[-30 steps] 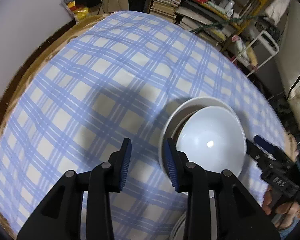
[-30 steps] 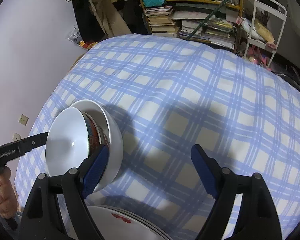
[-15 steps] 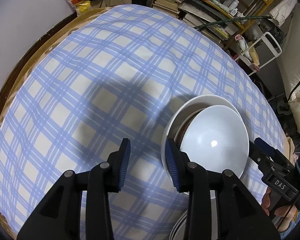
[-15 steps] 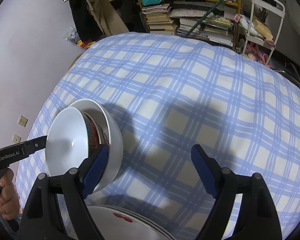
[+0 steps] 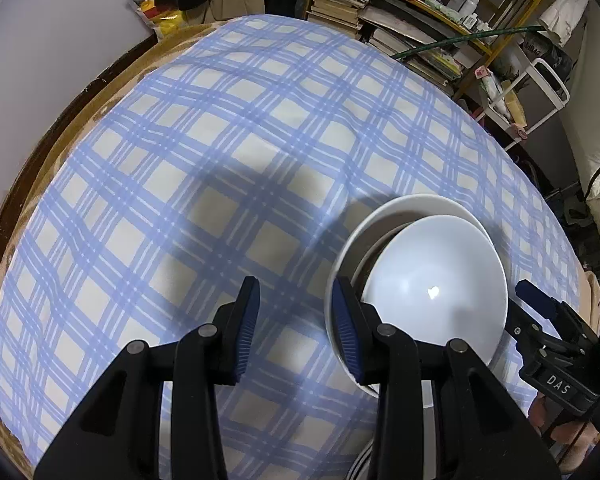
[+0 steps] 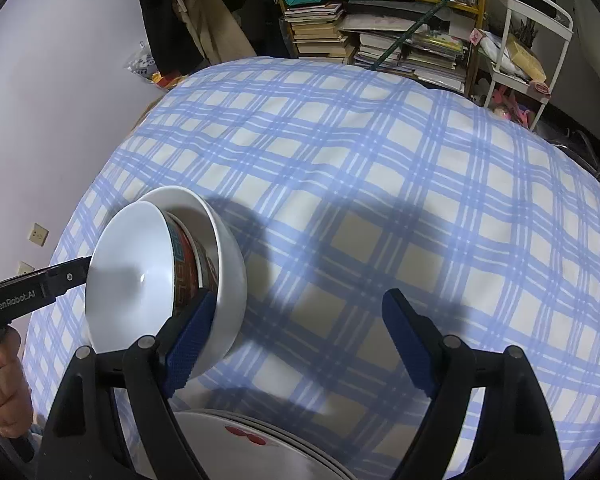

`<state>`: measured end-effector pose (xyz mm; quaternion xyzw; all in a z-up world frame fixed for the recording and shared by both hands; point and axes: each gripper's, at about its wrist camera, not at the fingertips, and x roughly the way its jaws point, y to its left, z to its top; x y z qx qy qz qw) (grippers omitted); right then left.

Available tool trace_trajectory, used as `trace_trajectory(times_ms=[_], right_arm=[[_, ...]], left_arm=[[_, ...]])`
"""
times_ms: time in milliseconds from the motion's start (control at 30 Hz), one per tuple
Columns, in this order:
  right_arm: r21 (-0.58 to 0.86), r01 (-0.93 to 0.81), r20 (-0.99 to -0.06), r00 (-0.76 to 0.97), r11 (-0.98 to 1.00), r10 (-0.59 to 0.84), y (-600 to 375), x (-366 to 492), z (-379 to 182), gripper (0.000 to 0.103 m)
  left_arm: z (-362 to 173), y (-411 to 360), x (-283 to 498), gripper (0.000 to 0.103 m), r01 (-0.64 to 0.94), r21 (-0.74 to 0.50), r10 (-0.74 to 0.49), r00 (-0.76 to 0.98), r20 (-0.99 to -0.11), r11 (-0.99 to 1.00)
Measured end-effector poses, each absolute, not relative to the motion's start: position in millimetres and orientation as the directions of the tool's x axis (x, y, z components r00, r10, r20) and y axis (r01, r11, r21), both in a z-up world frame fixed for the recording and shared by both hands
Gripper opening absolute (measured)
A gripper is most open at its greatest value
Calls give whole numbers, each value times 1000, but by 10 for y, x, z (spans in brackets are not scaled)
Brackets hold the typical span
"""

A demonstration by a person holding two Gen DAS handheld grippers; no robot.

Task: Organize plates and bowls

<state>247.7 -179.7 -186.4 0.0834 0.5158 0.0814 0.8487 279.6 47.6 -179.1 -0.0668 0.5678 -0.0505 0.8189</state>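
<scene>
Sitting at about 4 o'clock in the left wrist view, the stack of bowls (image 5: 432,280) is nested on the surface under a blue plaid cloth (image 5: 240,160). The left gripper (image 5: 296,316) is hovering beside it, fingers partly spread with nothing between them. The right gripper (image 6: 296,336) is spread wide, its left finger just beside the outer bowl. Plates (image 6: 260,440) are peeking in at 6 o'clock, bookshelves (image 6: 380,32) cluttering 12 o'clock.
</scene>
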Motion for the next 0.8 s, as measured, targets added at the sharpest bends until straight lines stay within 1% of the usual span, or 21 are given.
trace_trajectory(times_ms=[100,200,233,267,300,333,367,400,433,467,500,567,633,667,800], right_arm=[[234,-43,-864,449,971,228,-1801,2478,-1871,89],[225,-40,-867,448,974,219,-1774,2469,-1863,89],[218,-46,-866,451,975,214,-1757,2466,-1854,86],[211,-58,-865,453,976,214,-1738,2457,-1841,81],[208,-65,-865,453,976,215,-1719,2454,-1830,78],[208,-70,-866,451,976,217,-1700,2452,-1819,73],[207,-72,-866,450,976,217,-1690,2451,-1809,68],[206,-73,-868,447,976,217,-1678,2454,-1806,66],[209,-74,-870,441,975,220,-1671,2464,-1809,61],[221,-75,-872,431,972,232,-1663,2482,-1823,53],[233,-76,-872,425,970,243,-1659,2493,-1835,48],[254,-77,-874,408,964,263,-1633,2509,-1861,31],[268,-82,-876,395,960,278,-1604,2519,-1869,21],[274,-82,-875,392,958,284,-1595,2517,-1870,17],[289,-77,-879,374,954,297,-1554,2547,-1884,9]], left_arm=[[-1795,422,2785,36,43,-126,-133,358,-924,991],[-1796,394,2776,34,47,-107,-117,362,-925,993],[-1795,382,2769,33,49,-106,-117,365,-924,993],[-1793,375,2767,32,52,-107,-119,366,-923,993],[-1790,371,2766,29,55,-107,-120,365,-923,993],[-1789,363,2768,27,61,-112,-126,363,-923,992],[-1789,356,2770,23,67,-119,-135,361,-923,991],[-1789,336,2775,21,81,-129,-149,355,-923,988],[-1789,322,2774,17,91,-134,-158,352,-923,987],[-1792,301,2768,16,97,-136,-162,350,-923,986],[-1802,270,2759,16,105,-131,-160,348,-924,986],[-1827,240,2749,14,107,-130,-159,343,-926,986],[-1862,233,2750,10,102,-149,-175,330,-928,983],[-1869,235,2755,9,99,-159,-183,326,-927,982],[-1889,246,2771,8,87,-176,-195,313,-929,980]])
